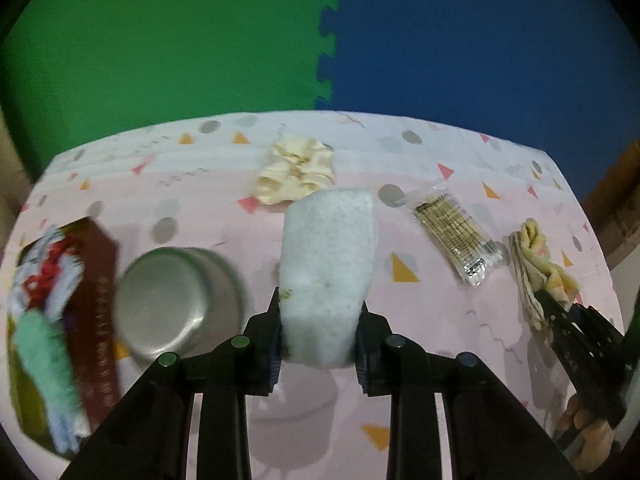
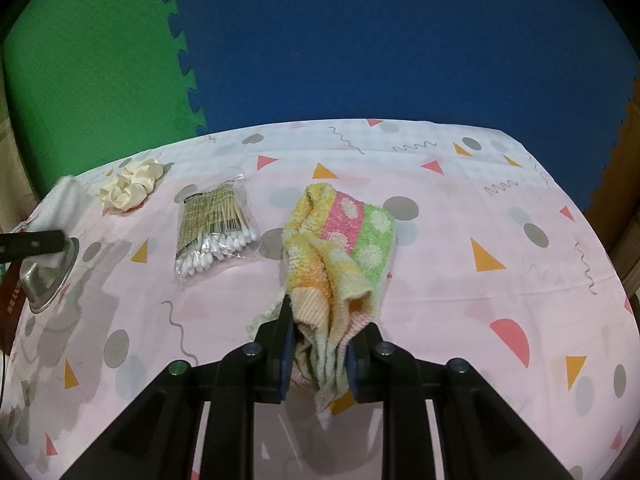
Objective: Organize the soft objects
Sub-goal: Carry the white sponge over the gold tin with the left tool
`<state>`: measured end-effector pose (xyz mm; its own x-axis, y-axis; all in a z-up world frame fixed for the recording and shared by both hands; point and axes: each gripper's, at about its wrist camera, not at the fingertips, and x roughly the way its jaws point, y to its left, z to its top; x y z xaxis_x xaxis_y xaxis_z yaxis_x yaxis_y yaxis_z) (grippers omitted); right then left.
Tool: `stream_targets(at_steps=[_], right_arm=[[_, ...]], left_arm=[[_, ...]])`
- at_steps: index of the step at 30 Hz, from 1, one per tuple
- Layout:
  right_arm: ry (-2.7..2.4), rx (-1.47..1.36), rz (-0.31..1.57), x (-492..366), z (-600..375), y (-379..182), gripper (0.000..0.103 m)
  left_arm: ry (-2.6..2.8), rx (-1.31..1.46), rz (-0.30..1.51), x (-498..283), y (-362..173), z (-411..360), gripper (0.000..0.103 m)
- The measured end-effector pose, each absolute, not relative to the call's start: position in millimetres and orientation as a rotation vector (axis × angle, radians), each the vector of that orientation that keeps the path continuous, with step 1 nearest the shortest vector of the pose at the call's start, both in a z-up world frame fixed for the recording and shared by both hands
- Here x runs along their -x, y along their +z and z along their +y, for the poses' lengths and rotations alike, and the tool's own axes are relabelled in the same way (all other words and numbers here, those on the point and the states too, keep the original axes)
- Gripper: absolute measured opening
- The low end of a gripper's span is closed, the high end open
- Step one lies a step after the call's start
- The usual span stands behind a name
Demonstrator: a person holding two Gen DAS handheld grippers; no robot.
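Both grippers are clamped: left gripper (image 1: 318,344) on a white sponge (image 1: 326,268), right gripper (image 2: 318,354) on a terry washcloth (image 2: 340,256) (draping loosely), which could snag the cotton swabs (image 2: 214,228).

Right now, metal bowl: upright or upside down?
Upside down. The metal bowl shows its flat base facing up, with the wider rim down on the tablecloth, beside the box.
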<state>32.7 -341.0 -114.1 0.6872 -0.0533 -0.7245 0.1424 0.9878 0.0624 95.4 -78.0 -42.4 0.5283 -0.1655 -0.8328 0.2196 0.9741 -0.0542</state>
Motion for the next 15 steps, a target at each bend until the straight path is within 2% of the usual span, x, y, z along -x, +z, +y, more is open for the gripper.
stream_targets(at_steps=[15], right_arm=[[-0.114,-0.109,0.807,-32,-340,-114,0.022]], left_arm=[[-0.057,-0.024,0.901,-49,10,37,0.027]])
